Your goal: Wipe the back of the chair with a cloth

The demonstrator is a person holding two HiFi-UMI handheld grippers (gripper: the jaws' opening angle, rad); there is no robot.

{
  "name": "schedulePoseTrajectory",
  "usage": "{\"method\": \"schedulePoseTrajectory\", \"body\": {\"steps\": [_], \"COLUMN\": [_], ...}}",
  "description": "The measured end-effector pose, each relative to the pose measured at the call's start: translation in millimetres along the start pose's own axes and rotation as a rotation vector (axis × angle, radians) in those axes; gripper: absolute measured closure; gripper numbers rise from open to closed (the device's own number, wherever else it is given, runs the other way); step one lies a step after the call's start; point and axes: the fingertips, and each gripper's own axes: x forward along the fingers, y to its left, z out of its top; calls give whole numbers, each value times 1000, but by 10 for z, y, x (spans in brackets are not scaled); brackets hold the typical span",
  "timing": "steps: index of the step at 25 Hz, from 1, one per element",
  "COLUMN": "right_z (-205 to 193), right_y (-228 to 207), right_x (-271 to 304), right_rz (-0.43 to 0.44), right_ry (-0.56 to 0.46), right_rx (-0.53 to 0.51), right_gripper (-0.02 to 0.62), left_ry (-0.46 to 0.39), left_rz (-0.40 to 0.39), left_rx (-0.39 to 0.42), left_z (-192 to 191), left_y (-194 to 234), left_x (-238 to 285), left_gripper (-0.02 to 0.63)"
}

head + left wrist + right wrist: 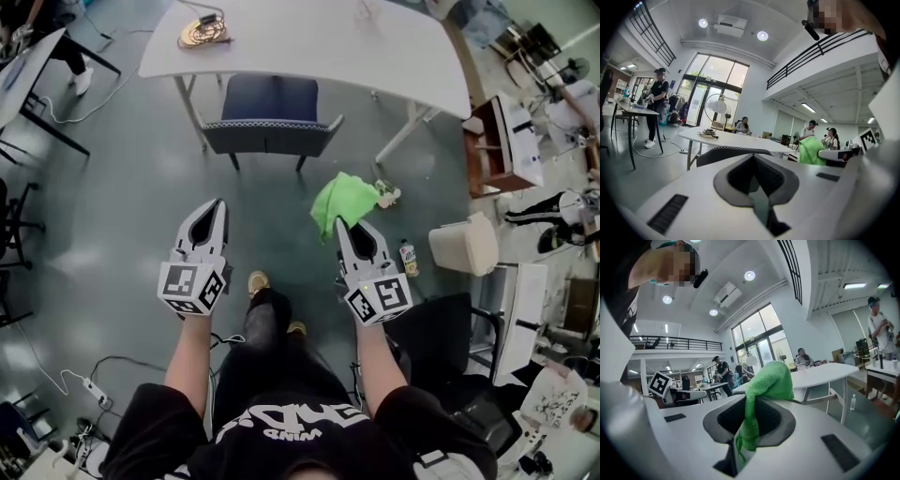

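Observation:
A dark blue chair (270, 114) stands ahead of me, tucked under a white table (309, 42), its back rail facing me. The chair's top edge (733, 151) also shows in the left gripper view. My right gripper (351, 225) is shut on a bright green cloth (344, 201), which bunches up above the jaws (769, 378). It hangs short of the chair, to its right. My left gripper (216, 208) is shut with nothing in it, level with the right one and below the chair's left side.
Coiled cable (203, 32) lies on the table. A small bottle (408, 257) and a beige stool (466, 245) stand on the floor at the right, a black chair (441, 328) close behind. Desks and other people fill the room's edges.

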Motion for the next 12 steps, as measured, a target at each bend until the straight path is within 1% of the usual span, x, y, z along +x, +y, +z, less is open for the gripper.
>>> {"method": "schedulePoseTrajectory", "body": {"steps": [7,10,12], "right_z": [-449,-730,-953], "right_y": [-215,-305,-351], "right_x": [165,300,397], "right_rz": [39,57,65], "right_ry": [-22,-26,-35], "right_rx": [2,-20,-38], "right_gripper": [549,549,549], "left_ry": [-23,-80,-117], "left_rz": [-31,-46,-48], "left_rx": [8,-13,-7], "left_z": [-431,-559,-691], "left_y": [85,160,204], "left_x": [363,589,722], "left_gripper": [607,607,607]}}
